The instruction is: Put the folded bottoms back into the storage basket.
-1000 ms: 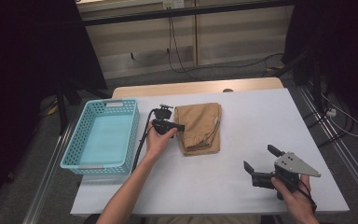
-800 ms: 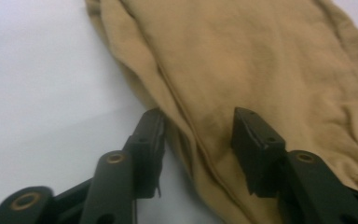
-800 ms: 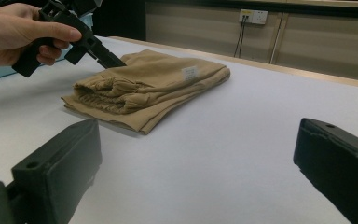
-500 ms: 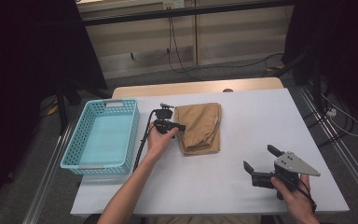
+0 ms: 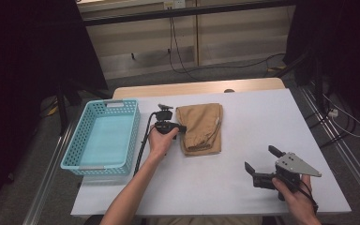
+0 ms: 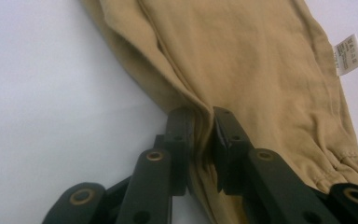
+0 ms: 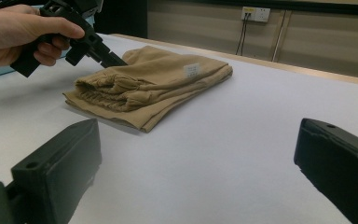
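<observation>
1. High view: left gripper (image 5: pixel 182 128) sits at the left edge of the folded tan garment (image 5: pixel 200 127), held in the left hand (image 5: pixel 161 140). Its jaw tips are too small here to separate from the cloth. Its cable (image 5: pixel 143 145) trails back along the forearm.
2. High view: garment lies on the white table (image 5: pixel 243 117), about mid-table, just right of the teal basket (image 5: pixel 104 137) and apart from it. The near corner of the basket overhangs the table edge.
3. High view: right gripper (image 5: pixel 258 164) is at the near right of the table, well apart from the garment, jaws spread, nothing between them. Right hand (image 5: pixel 294 192) is partly cut off by the bottom edge.
4. Left gripper view: the jaws have just been closing and are now pinched on a raised fold at the garment's edge; cloth bunches between the pads. A white label (image 6: pixel 348 53) shows at the upper right; its print is not legible. The gathered waistband runs out of frame at the lower right.
5. Right gripper view: own jaws stand wide at the lower corners, both cut off by the frame, bare table between. Beyond, the garment lies folded flat, gathered band toward the camera, with the left gripper's tips buried in its far-left edge.
</observation>
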`<state>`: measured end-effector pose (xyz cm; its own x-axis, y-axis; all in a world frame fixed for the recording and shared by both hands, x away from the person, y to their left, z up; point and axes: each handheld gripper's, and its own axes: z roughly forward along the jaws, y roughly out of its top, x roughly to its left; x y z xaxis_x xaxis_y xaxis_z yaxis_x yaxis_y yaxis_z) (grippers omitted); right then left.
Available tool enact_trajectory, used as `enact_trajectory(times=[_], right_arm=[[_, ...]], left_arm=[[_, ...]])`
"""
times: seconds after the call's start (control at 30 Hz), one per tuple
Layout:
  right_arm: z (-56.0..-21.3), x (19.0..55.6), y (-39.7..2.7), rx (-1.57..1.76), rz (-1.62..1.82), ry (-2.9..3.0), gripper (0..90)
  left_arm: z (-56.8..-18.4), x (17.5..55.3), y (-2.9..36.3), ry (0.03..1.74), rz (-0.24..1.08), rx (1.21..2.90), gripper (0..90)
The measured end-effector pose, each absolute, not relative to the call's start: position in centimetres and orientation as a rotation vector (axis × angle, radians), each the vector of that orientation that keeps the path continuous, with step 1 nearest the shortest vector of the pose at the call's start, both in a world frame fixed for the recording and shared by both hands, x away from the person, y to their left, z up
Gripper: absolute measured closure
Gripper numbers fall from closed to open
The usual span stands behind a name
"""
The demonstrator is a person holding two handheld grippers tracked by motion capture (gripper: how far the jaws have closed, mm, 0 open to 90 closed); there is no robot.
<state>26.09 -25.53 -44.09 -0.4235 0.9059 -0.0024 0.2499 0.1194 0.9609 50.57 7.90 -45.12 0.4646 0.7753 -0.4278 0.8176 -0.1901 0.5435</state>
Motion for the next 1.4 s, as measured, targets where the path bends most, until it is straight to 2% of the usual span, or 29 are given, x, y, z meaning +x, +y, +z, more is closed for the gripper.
enact_trajectory(times=[0.2,0.3,0.33,0.47,0.53,0.9,1.4], right_arm=[[-44.1,26.1,-25.6,1.120,1.327,1.769,0.7],[-44.1,26.1,-25.5,1.119,1.323,1.773,0.8],[-44.1,26.1,-25.5,1.118,1.320,1.774,0.8],[-44.1,26.1,-25.5,1.118,1.316,1.775,0.8],[-44.1,26.1,-25.5,1.116,1.316,1.776,0.8],[-44.1,26.0,-25.7,1.121,1.303,1.767,0.8],[-44.1,26.0,-25.7,1.123,1.311,1.767,0.8]], left_arm=[[-45.2,50.6,7.9,1.307,-0.076,1.984,76.1],[-45.1,50.4,7.7,1.277,-0.087,1.985,65.6],[-45.0,50.4,7.6,1.270,-0.069,2.001,65.7],[-45.1,50.3,7.6,1.259,-0.081,2.012,81.9],[-45.0,50.1,7.4,1.248,-0.082,2.012,85.0],[-43.3,49.7,7.9,1.215,-0.102,1.921,86.6],[-40.4,49.2,7.6,1.137,-0.113,1.886,86.7]])
